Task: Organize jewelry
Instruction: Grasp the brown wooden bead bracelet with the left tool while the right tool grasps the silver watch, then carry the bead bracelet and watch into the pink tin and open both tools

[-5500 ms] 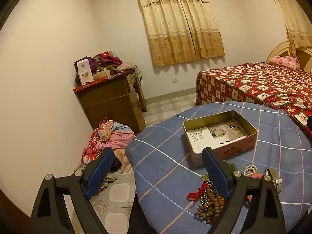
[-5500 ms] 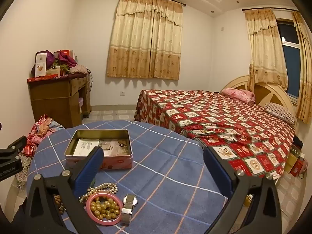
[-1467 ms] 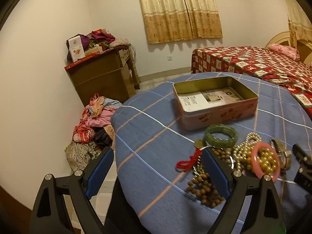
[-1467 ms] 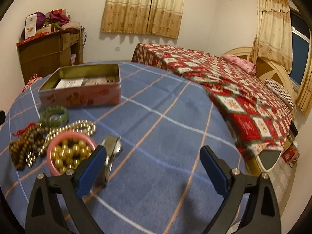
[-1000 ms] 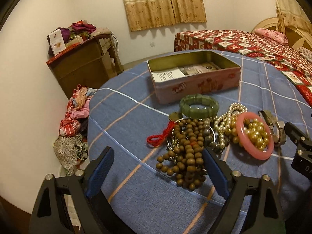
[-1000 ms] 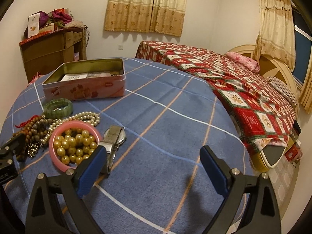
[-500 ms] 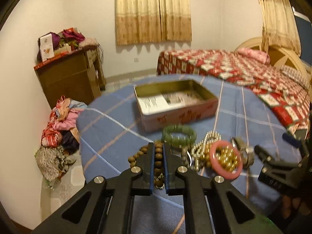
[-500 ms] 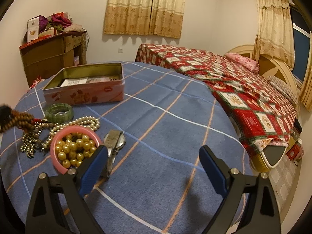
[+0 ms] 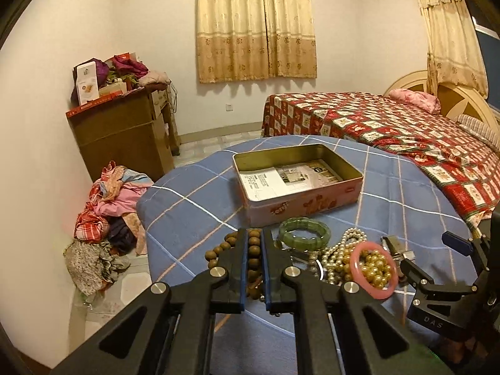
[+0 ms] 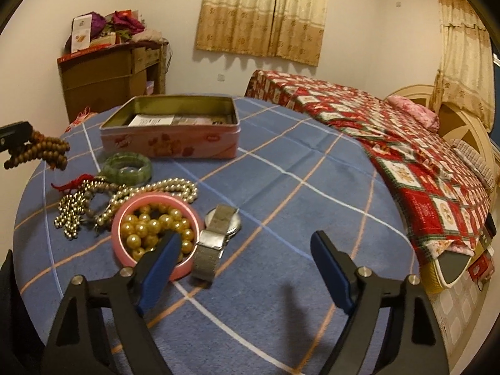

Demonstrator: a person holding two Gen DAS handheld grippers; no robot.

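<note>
My left gripper (image 9: 253, 234) is shut on a strand of brown wooden beads (image 9: 253, 251), which hangs above the blue plaid tablecloth (image 10: 312, 187). The same beads (image 10: 47, 153) show at the far left of the right wrist view. On the cloth lie a green bracelet (image 10: 128, 177), a pearl necklace (image 10: 156, 187), a pink bangle (image 10: 116, 234) around golden beads (image 10: 147, 228), and a silver watch (image 10: 215, 237). Behind them stands an open pink tin (image 10: 168, 140). My right gripper (image 10: 247, 240) hovers over the watch, its jaws closing with nothing between the pads.
A bed with a red patterned quilt (image 10: 406, 143) runs along the table's right side. A wooden dresser (image 9: 125, 131) stands against the left wall. A heap of clothes (image 9: 103, 218) lies on the floor below it.
The left gripper shut on the brown beads and lifted them off the cloth. The right gripper's jaws narrowed a little above the watch and bangle.
</note>
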